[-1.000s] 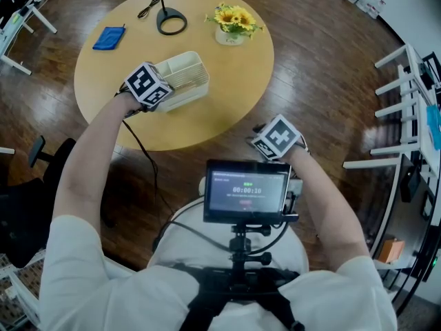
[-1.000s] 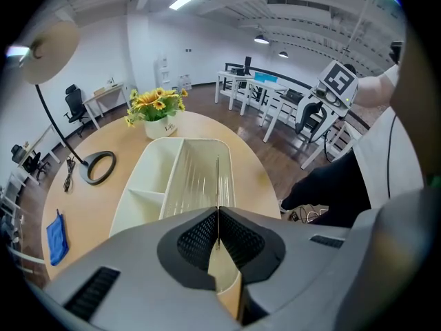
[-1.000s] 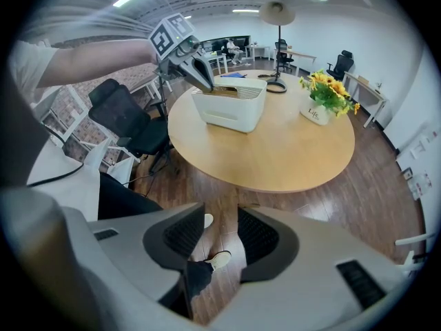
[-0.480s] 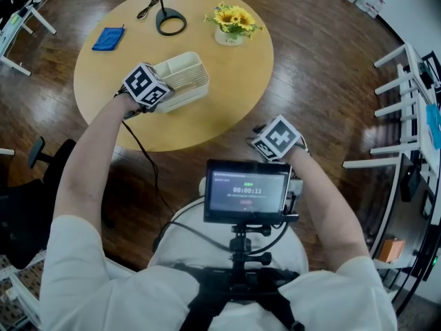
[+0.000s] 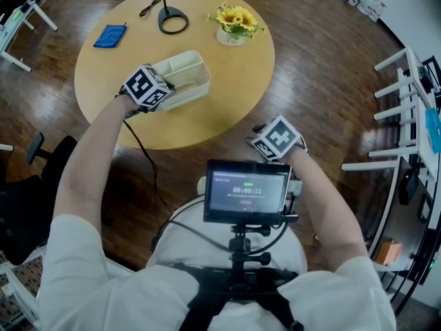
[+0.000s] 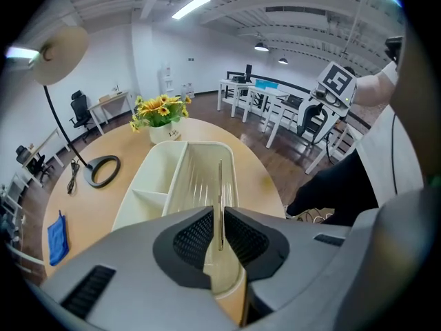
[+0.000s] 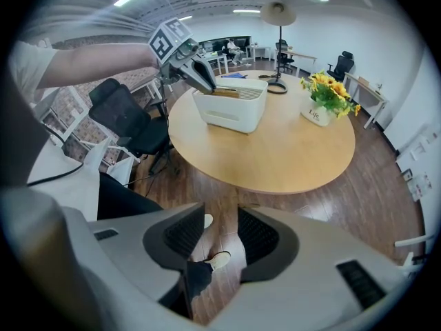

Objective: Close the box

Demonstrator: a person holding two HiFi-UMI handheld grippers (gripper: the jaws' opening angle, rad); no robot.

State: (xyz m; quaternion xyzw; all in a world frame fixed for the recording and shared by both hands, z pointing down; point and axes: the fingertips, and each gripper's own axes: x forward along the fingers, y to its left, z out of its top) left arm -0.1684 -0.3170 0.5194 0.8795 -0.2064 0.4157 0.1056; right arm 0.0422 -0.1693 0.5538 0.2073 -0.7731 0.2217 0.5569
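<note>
On the round light-wood table (image 5: 207, 119), the folded blue cloth (image 5: 110, 36) lies furthest left, near the far edge. Well apart from it, toward us, our left gripper (image 5: 160, 94) reaches in over the table's near-left part, at the near end of the cream plastic box (image 5: 185, 74).

In the left gripper view, the left gripper's (image 6: 219, 216) 2 jaws are opening. A thin cream panel (image 6: 220, 185), seen edge-on and upright, stands between them. A sliver of space shows on the panel's left side, so the black pads (image 6: 193, 236) no longer clamp it. Beyond the jaws, the box (image 6: 172, 178) shows 2 small compartments on its left and 1 long ribbed compartment on its right, all of them uncovered.

The black ring-shaped lamp base (image 5: 172, 23) sits at the table's far edge, behind the box, with a thin black stem rising from it. To the right of that stands a bunch of yellow sunflowers in a white pot (image 5: 236, 23), also near the far edge and apart from the box.

Further right and nearer to us, a dark screen (image 5: 248, 192) is mounted on the chest rig. Our right gripper (image 5: 265, 138) hangs off the table, over the dark wooden floor (image 5: 310, 81). In its own view, the right gripper's (image 7: 220, 216) jaws stand apart with nothing between them; only floor and a shoe (image 7: 219, 259) show through the gap.
</note>
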